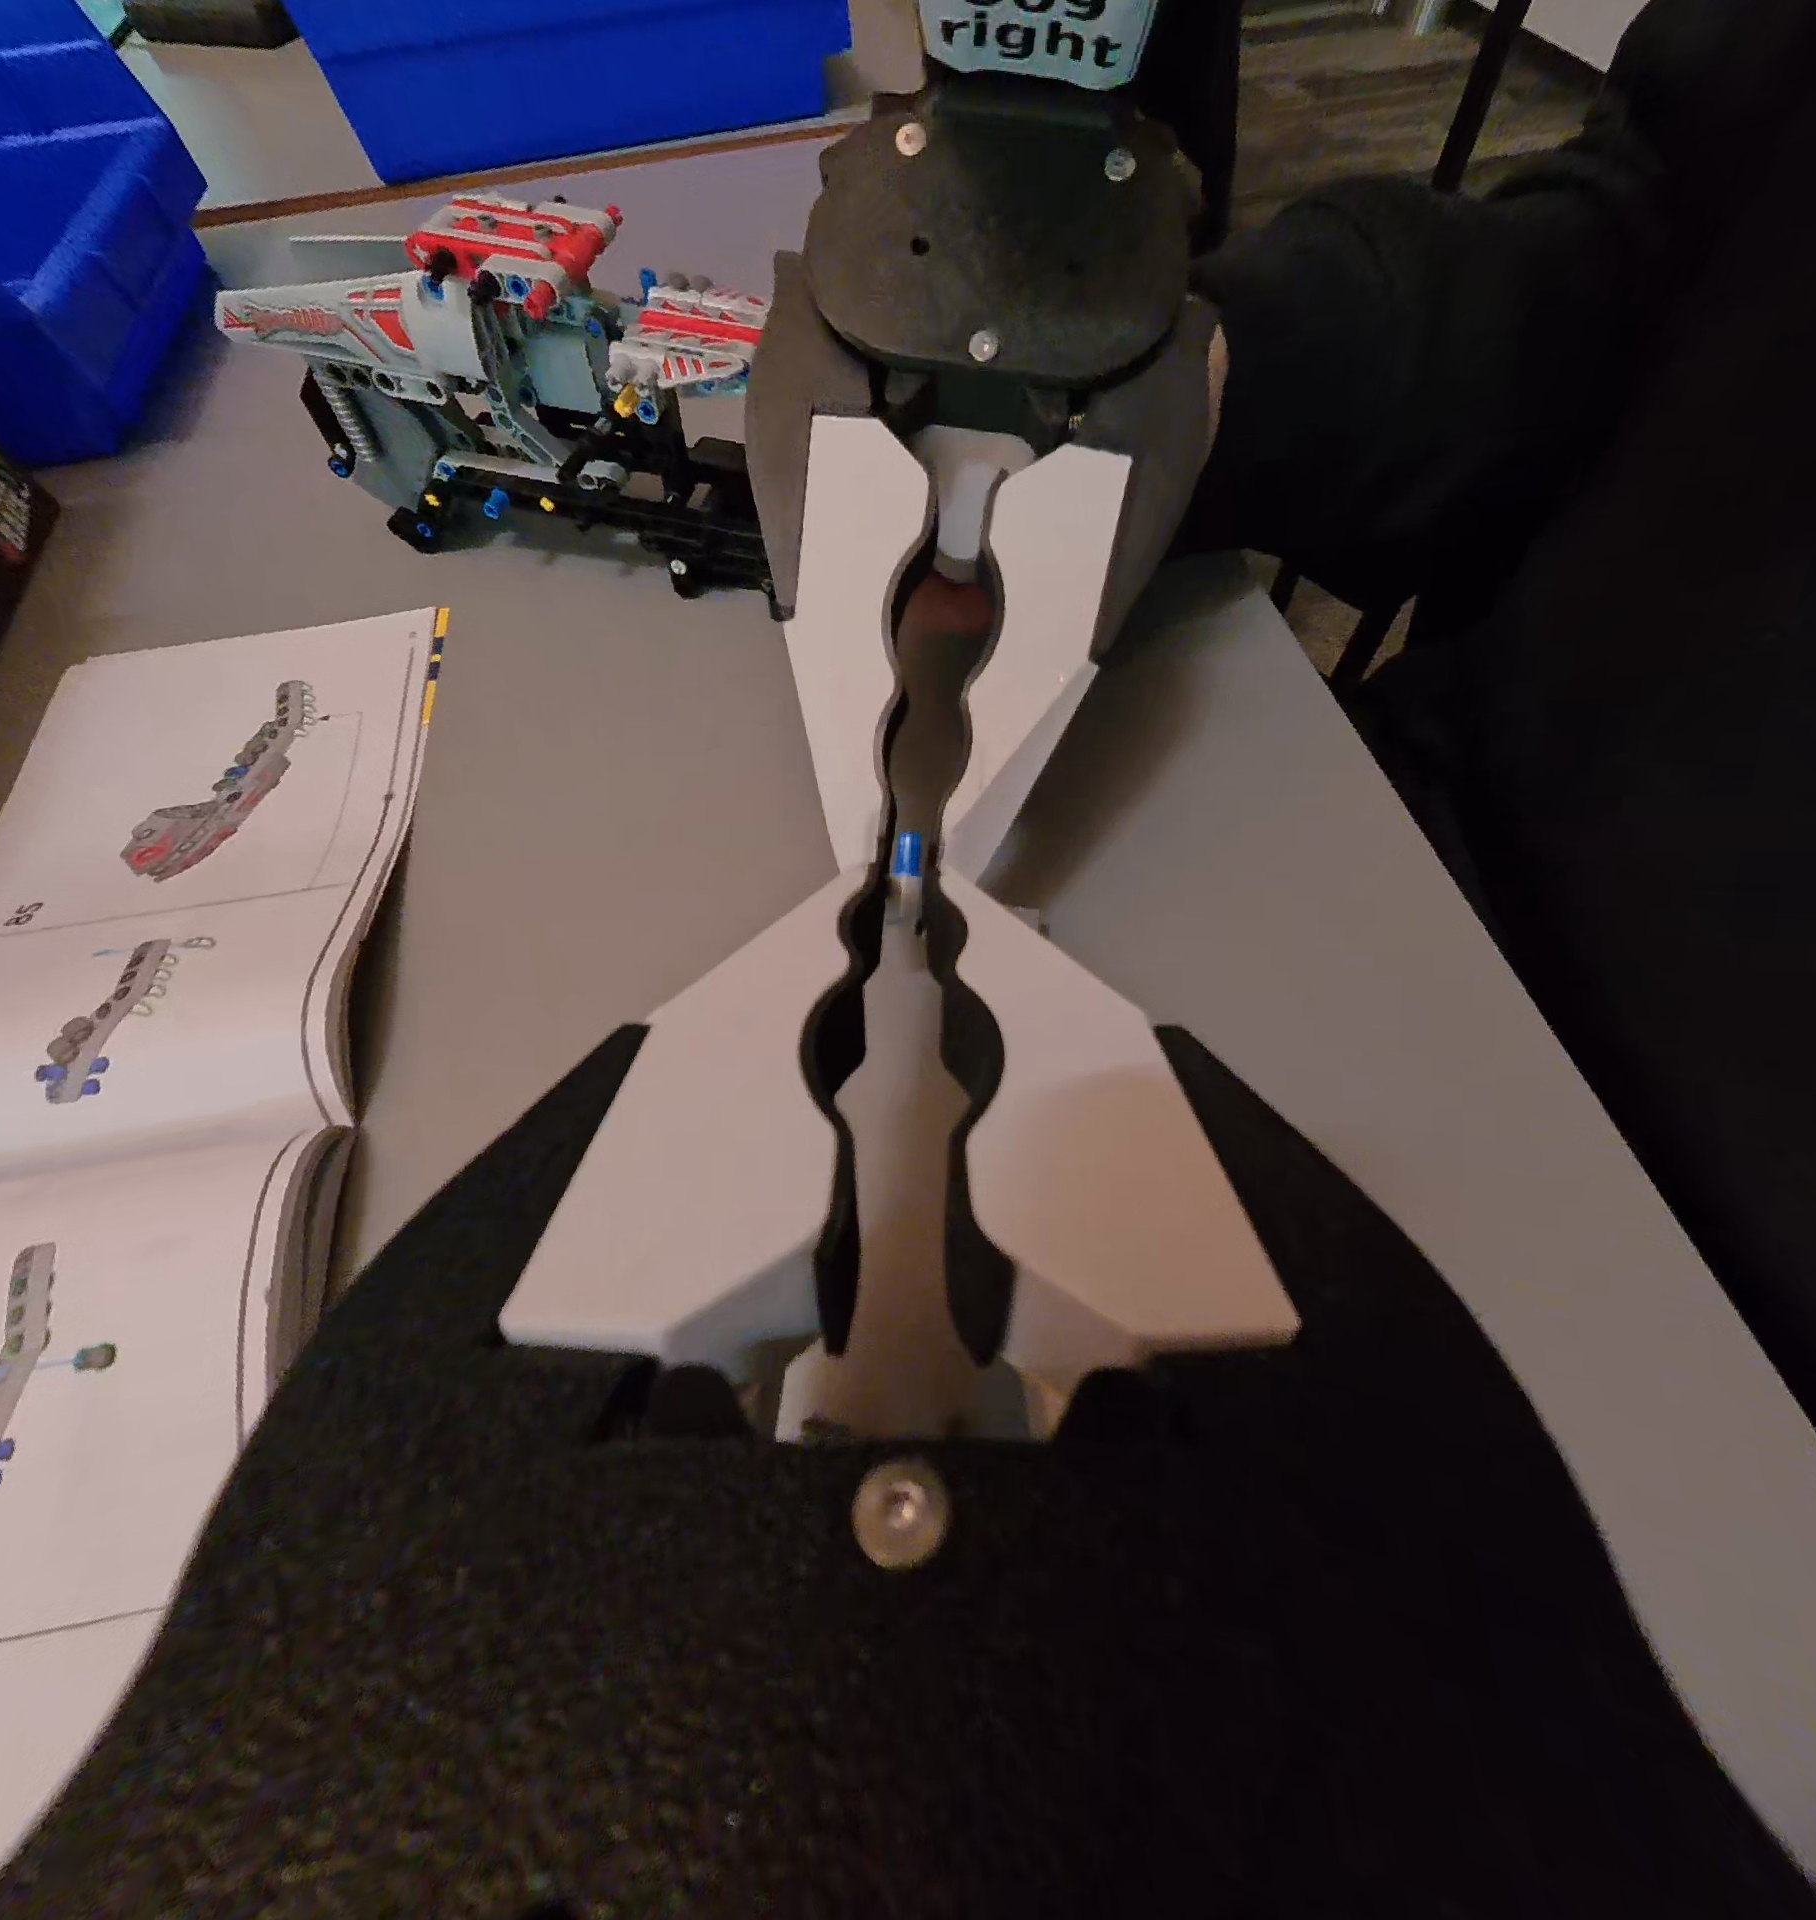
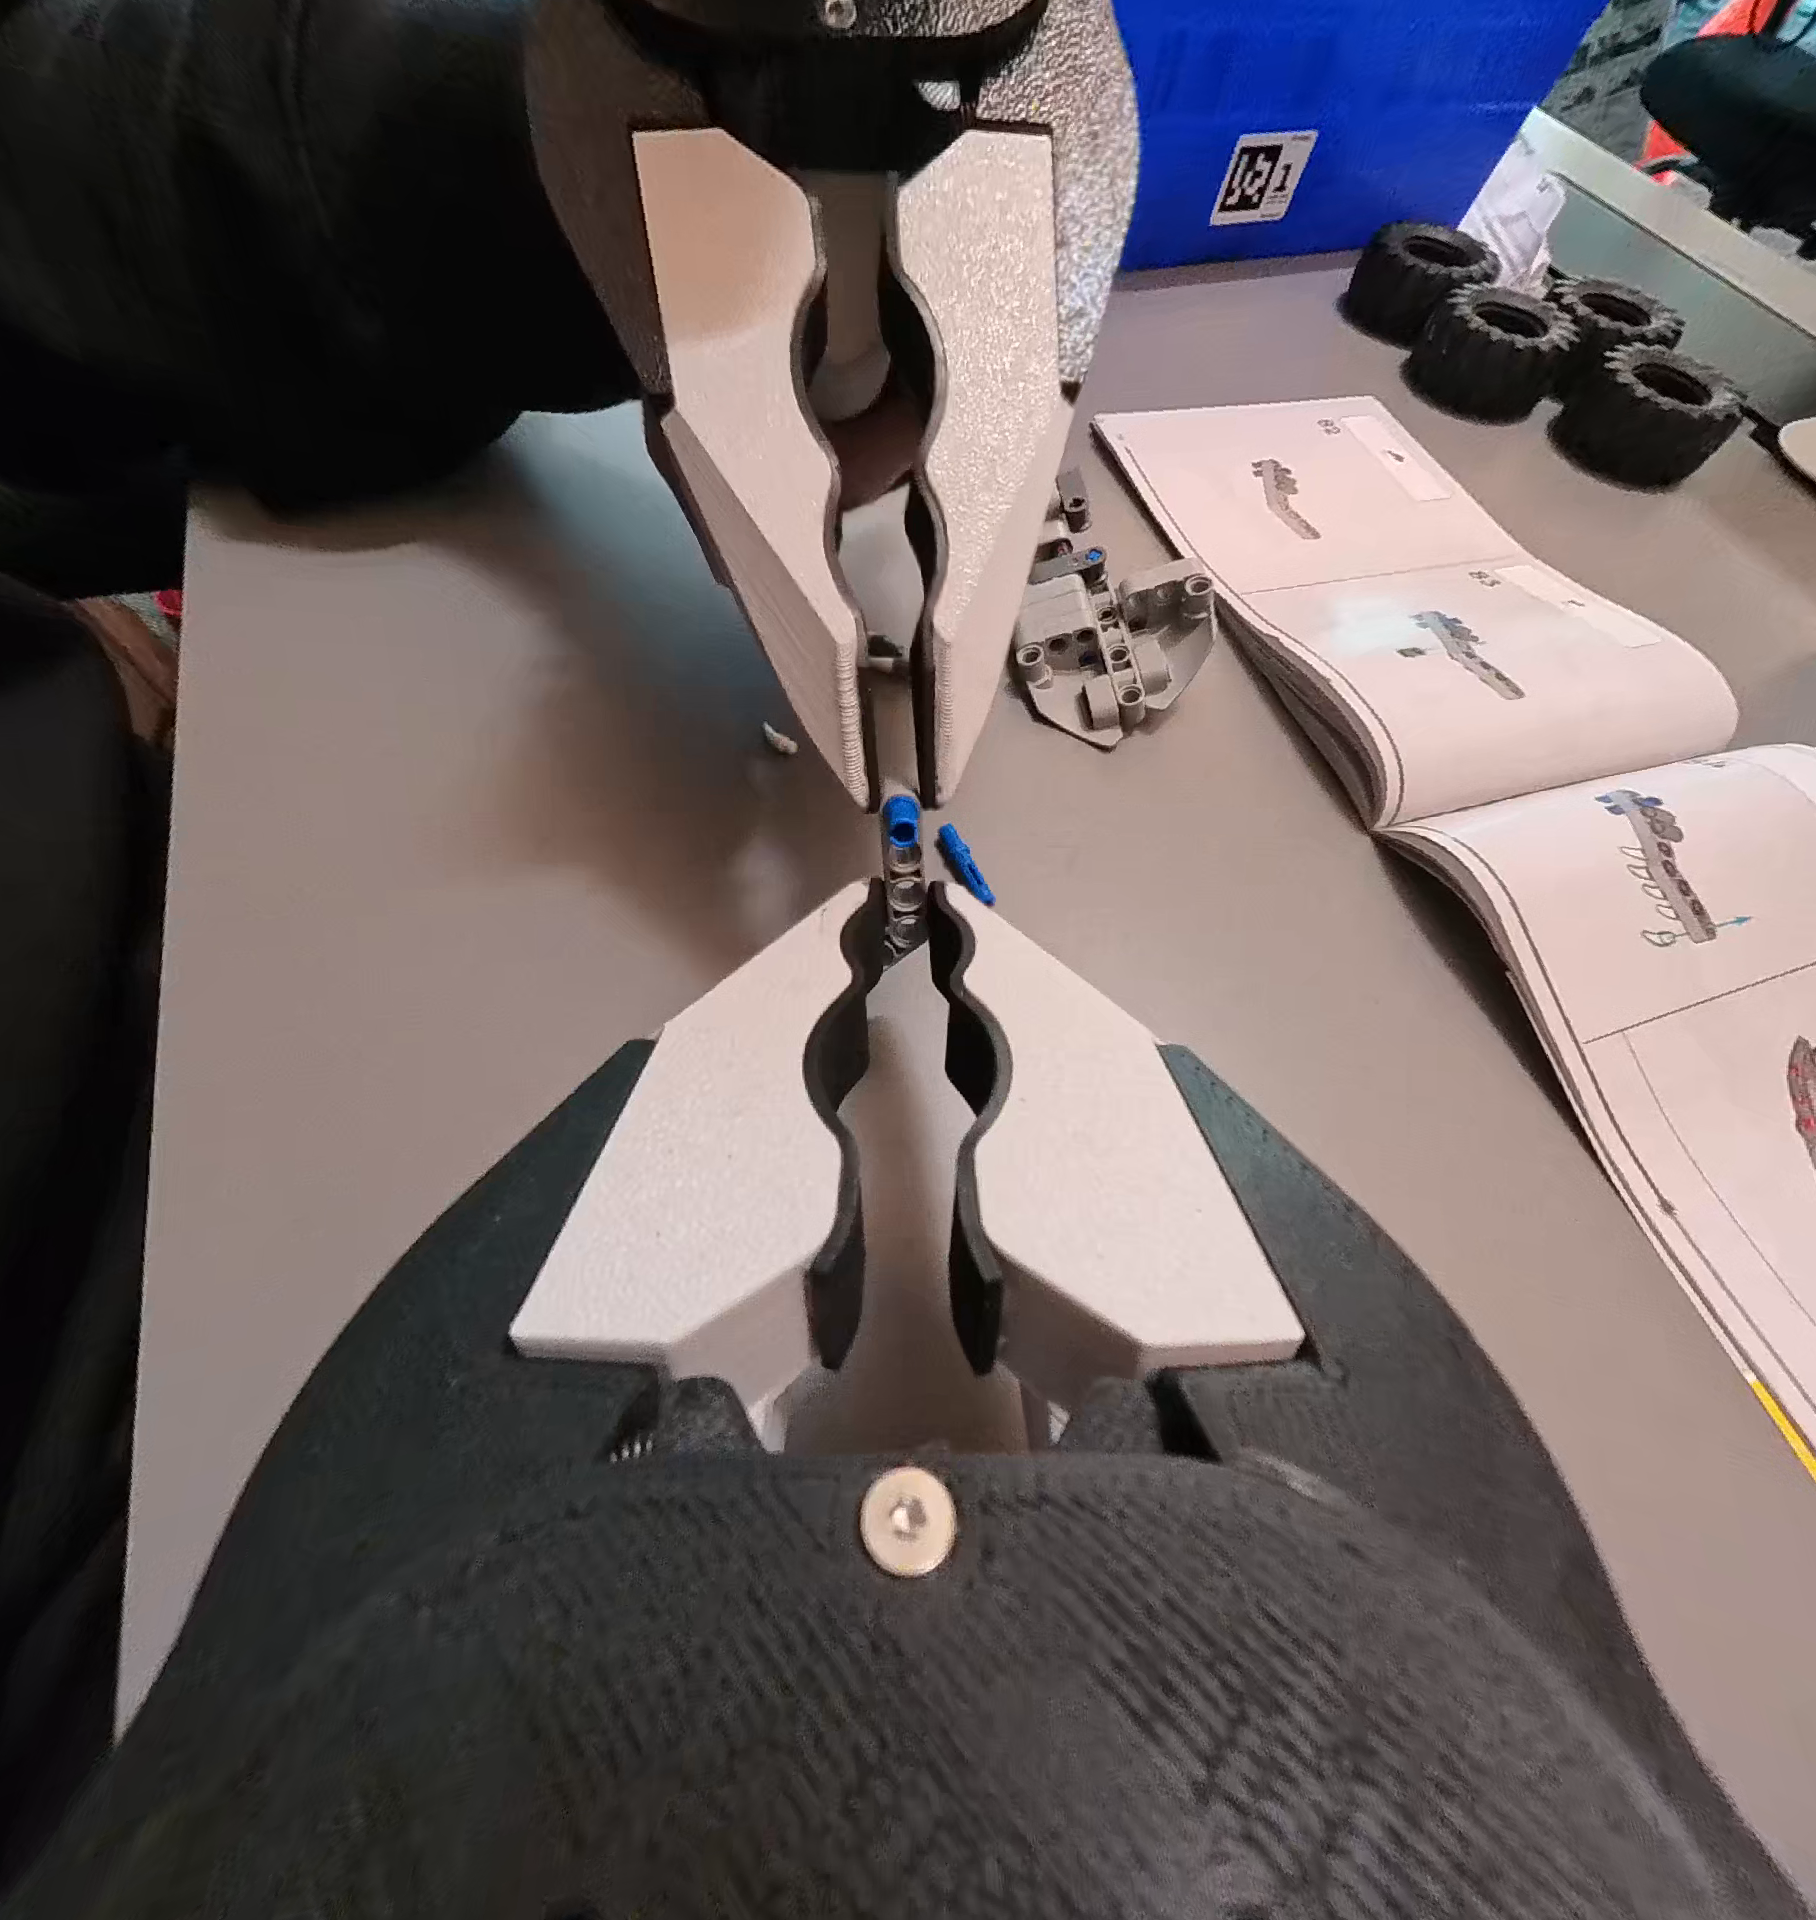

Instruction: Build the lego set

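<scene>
My right gripper (image 2: 899, 902) is shut on a short grey beam with holes (image 2: 904, 891), held a little above the grey table (image 2: 468, 831). My left gripper (image 2: 893, 802) comes in from the opposite side, tip to tip with it, shut on a blue pin (image 2: 899, 816) that sits at the beam's far end hole. In the left wrist view my left gripper (image 1: 904, 888) is at the bottom, the blue pin (image 1: 906, 852) is at its tips, and the right gripper (image 1: 909, 826) faces it. A second blue pin (image 2: 964, 860) lies loose on the table just right of the beam.
A partly built red, grey and black model (image 1: 530, 395) stands at the back. An open instruction booklet (image 2: 1506, 727) lies beside the work spot. A grey sub-assembly (image 2: 1112, 644), several black tyres (image 2: 1558, 343) and blue bins (image 1: 52, 260) are around. The table edge (image 1: 1403, 790) is close. The tips of both grippers are at nearly the same place.
</scene>
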`<state>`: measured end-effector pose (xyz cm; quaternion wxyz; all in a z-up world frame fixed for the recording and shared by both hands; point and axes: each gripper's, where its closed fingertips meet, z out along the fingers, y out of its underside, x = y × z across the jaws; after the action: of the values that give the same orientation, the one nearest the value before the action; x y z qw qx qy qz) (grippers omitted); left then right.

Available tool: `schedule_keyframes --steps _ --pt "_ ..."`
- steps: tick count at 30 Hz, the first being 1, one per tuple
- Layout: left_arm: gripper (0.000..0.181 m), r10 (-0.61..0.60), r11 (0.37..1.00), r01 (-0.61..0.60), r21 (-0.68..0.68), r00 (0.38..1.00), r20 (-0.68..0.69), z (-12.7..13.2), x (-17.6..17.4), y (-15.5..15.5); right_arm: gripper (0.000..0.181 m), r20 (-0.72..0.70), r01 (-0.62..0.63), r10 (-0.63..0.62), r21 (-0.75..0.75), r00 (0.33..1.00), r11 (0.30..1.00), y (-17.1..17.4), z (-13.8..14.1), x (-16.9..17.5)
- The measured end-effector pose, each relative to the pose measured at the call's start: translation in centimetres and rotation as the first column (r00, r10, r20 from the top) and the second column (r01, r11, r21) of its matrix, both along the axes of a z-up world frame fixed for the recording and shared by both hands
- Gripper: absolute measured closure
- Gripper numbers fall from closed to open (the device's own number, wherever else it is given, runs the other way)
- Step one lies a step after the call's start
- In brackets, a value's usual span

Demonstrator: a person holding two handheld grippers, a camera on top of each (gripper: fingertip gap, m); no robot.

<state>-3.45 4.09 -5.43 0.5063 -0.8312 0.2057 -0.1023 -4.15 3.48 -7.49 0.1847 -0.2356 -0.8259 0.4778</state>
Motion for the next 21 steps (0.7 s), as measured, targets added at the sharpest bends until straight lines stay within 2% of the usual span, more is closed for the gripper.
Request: schedule_keyframes --steps 14,15,19,21 --pt "0.178 -0.016 0.999 0.014 -0.050 0.999 -0.032 -1.1 0.2 -0.2 0.175 0.005 -0.030 0.030 0.031 1.000 0.999 -0.3 -0.5 0.4" --pt "0.181 0.016 0.998 -0.020 -0.067 0.998 -0.053 -1.4 -0.5 -0.3 0.175 0.036 -0.022 0.021 0.028 0.999 0.999 -0.3 -0.7 0.3" --pt "0.165 0.130 0.963 -0.167 -0.210 0.975 -0.179 -3.6 -3.3 -1.6 0.175 0.101 0.054 -0.055 0.012 0.993 0.998 0.8 -1.0 -0.3" --pt "0.161 0.152 0.947 -0.204 -0.249 0.965 -0.212 -4.3 -3.6 -1.9 0.175 0.113 0.086 -0.087 0.012 0.990 0.996 1.2 -1.2 -0.6"
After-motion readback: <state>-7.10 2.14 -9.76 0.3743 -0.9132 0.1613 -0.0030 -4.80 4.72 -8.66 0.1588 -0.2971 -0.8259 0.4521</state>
